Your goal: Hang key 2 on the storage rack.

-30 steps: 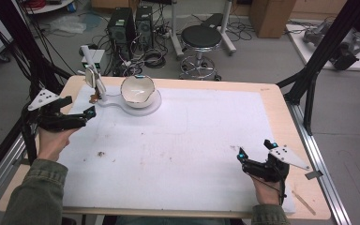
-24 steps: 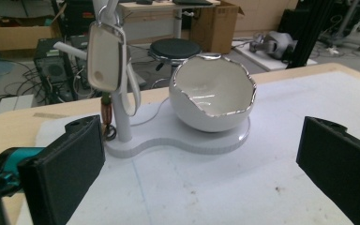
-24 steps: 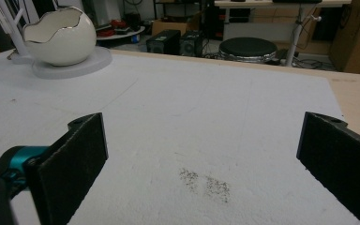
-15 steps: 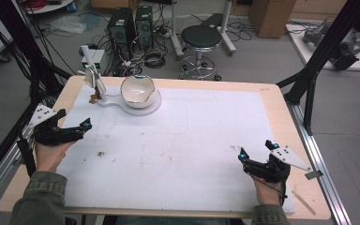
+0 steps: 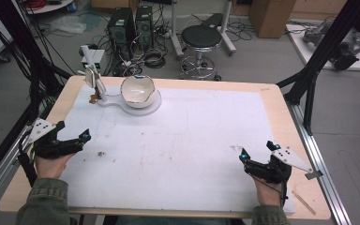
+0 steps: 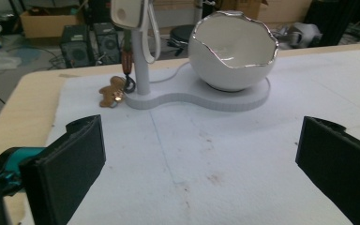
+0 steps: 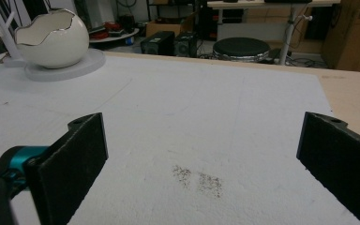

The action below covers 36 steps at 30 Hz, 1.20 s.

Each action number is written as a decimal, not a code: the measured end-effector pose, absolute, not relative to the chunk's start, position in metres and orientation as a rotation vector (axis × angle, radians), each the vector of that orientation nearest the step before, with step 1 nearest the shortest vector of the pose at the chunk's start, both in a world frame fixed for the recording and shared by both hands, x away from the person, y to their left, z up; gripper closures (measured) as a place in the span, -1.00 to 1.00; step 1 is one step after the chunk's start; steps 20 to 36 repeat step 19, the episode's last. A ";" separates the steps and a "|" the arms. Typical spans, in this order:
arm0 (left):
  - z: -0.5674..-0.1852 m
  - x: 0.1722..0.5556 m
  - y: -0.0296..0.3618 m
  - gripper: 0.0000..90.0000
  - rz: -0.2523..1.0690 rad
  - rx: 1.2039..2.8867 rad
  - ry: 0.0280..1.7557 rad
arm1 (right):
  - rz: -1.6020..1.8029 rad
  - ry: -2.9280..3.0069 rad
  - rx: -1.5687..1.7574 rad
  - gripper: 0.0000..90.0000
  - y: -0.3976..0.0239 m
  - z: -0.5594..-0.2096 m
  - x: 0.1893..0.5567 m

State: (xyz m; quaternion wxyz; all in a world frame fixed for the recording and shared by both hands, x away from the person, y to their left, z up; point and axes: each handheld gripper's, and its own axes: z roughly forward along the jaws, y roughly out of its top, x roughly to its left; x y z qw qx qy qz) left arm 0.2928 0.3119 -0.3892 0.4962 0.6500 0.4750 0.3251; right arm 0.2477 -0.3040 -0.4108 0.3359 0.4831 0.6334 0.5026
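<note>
A white egg-shaped bowl (image 5: 138, 90) with a jagged silver rim sits on a flat white stand (image 5: 115, 101) at the far left of the table. A post (image 5: 95, 83) rises from the stand, and a small brown charm (image 5: 93, 99) hangs by its foot. My left gripper (image 5: 80, 140) is open and empty over the left edge of the white mat, well short of the stand. Its own view shows the bowl (image 6: 234, 51), the post (image 6: 140, 61) and the charm (image 6: 111, 91) ahead of the wide-spread jaws. My right gripper (image 5: 255, 151) is open and empty near the front right.
A white mat (image 5: 192, 136) covers most of the wooden table (image 5: 304, 140). Small brown specks (image 7: 197, 178) lie on the mat ahead of the right gripper. A black stool (image 5: 201, 37), computer cases and cables stand on the floor beyond the far edge.
My left gripper has drawn back from the stand toward the near left edge of the table. The right gripper has stayed put.
</note>
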 end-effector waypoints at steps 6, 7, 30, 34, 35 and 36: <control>-0.396 0.286 0.307 -0.95 0.829 1.557 1.146 | 1.314 1.645 1.260 -0.98 -0.304 -0.411 0.247; -0.397 0.285 0.307 -0.95 0.831 1.554 1.149 | 1.312 1.646 1.259 -0.98 -0.304 -0.411 0.247; -0.414 0.278 0.317 -0.96 0.794 1.499 1.163 | 1.313 1.644 1.261 -0.98 -0.303 -0.411 0.246; -0.414 0.278 0.317 -0.96 0.794 1.499 1.163 | 1.313 1.644 1.261 -0.98 -0.303 -0.411 0.246; -0.414 0.278 0.317 -0.96 0.794 1.499 1.163 | 1.313 1.644 1.261 -0.98 -0.303 -0.411 0.246; -0.414 0.278 0.317 -0.96 0.794 1.499 1.163 | 1.313 1.644 1.261 -0.98 -0.303 -0.411 0.246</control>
